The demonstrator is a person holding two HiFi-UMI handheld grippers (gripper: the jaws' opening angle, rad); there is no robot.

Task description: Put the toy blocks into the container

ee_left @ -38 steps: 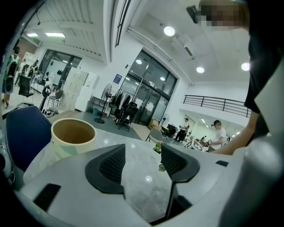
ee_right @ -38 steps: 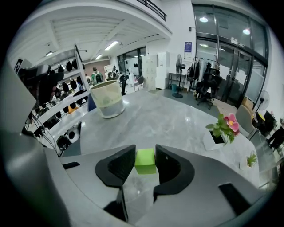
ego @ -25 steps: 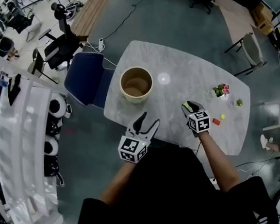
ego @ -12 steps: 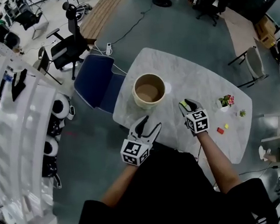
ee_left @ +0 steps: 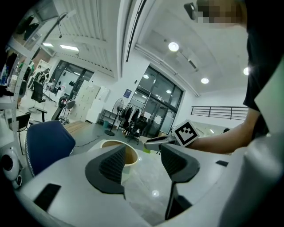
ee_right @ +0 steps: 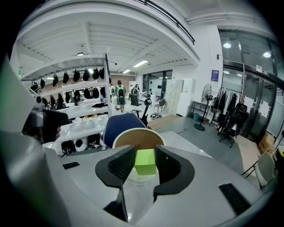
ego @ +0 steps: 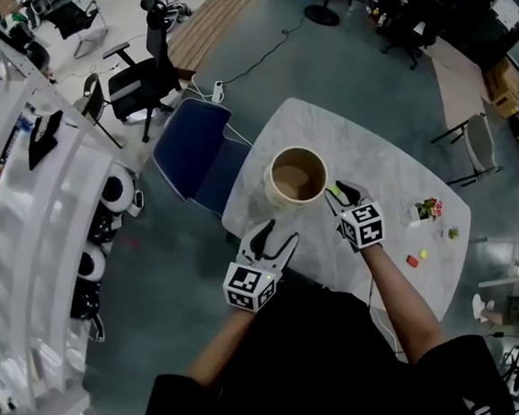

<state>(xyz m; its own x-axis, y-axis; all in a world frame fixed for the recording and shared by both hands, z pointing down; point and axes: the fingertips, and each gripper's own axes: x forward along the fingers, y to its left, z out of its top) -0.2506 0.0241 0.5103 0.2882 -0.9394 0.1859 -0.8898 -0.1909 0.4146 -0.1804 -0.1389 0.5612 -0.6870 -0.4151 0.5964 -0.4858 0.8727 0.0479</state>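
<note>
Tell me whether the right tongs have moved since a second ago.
Yes. The right tongs, gripping the green block, have closed in on the container, from well short of it to right beside its rim.

You had a lime-green toy cube [ee_right: 144,162], a cream round container [ego: 295,179] brown inside, a grey-veined white marble table [ego: 372,147], a small red block [ego: 412,260] and a yellow block [ego: 423,254].

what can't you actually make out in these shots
- Whether the container already holds blocks: its inside is too small in the head view, the green block in the right gripper covers it in the right gripper view, and the left gripper view shows only its rim side-on.
- Shape of the red block and yellow block on the table: too small, head view.
</note>
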